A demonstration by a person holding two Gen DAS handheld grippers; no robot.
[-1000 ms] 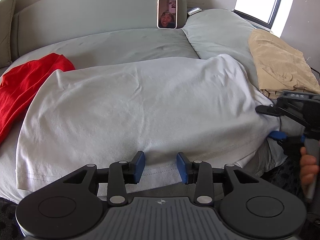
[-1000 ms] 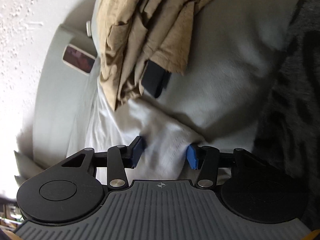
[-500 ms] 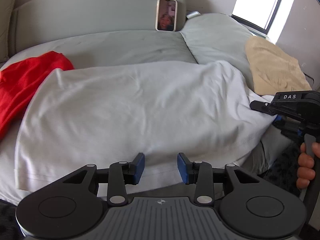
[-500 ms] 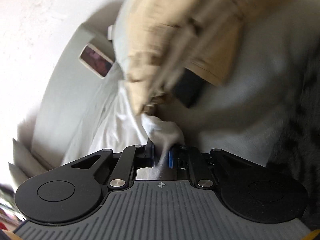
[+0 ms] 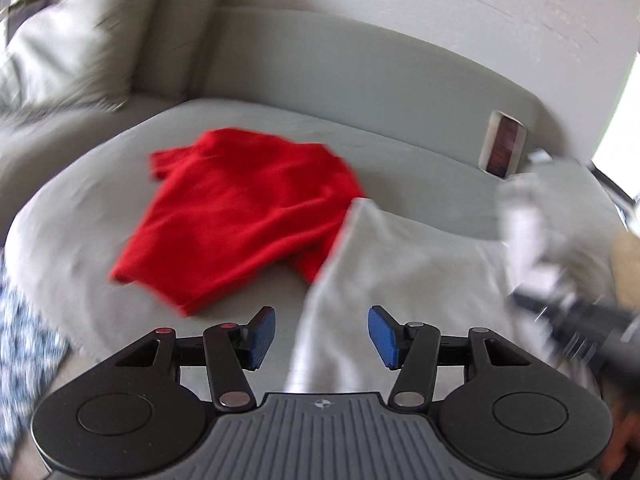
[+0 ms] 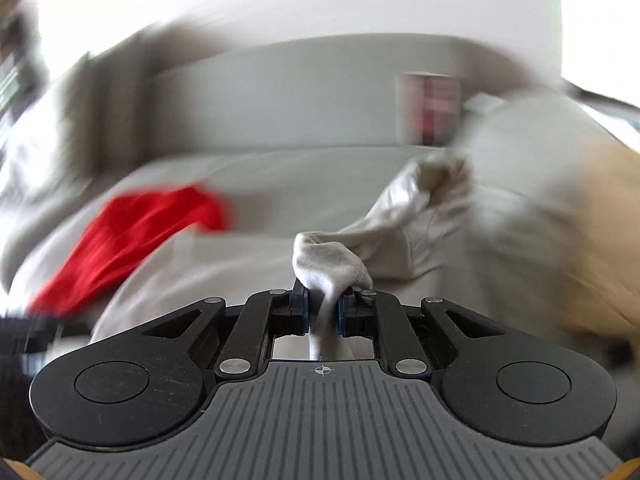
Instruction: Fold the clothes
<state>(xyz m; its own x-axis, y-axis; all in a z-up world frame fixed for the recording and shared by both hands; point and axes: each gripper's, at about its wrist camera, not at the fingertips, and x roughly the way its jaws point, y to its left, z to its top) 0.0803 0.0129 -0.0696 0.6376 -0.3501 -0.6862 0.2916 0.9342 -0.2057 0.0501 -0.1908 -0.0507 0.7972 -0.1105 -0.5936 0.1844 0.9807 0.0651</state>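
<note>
Both views are smeared by motion blur; fine detail is limited.

Right gripper [image 6: 323, 312]: black linkage arms and blue pads are noted, with the jaws drawn narrow and clamped on a bunched fold of the pale grey-white knit garment [image 6: 332, 264]. The pinched cloth rises above the pads as a soft rounded hump with a stitched hem along its edge. From there the fabric trails off to the right in loose, creased folds and spreads flat below across the sofa seat.

Left gripper [image 5: 322, 336]: the jaws are opening. The blue ribbed pads stand apart, and neither presses on anything. The edge of the same pale garment [image 5: 400, 272] lies beneath and between them, smooth and matte, with its upper corner overlapping the red garment.

The crumpled red knit garment [image 5: 240, 212] is spread on the seat of the grey-green upholstered sofa [image 5: 360, 80], to the left of the pale one, with soft irregular wrinkles. A rectangular phone with a pale case [image 5: 503, 145] is propped upright against the curved backrest. A square grey cushion [image 5: 76, 48] leans at the far left. A tan cloth [image 6: 600, 216] is seen at the right edge, too blurred to judge its texture. A blue-and-white patterned surface [image 5: 24, 344] shows at lower left.
</note>
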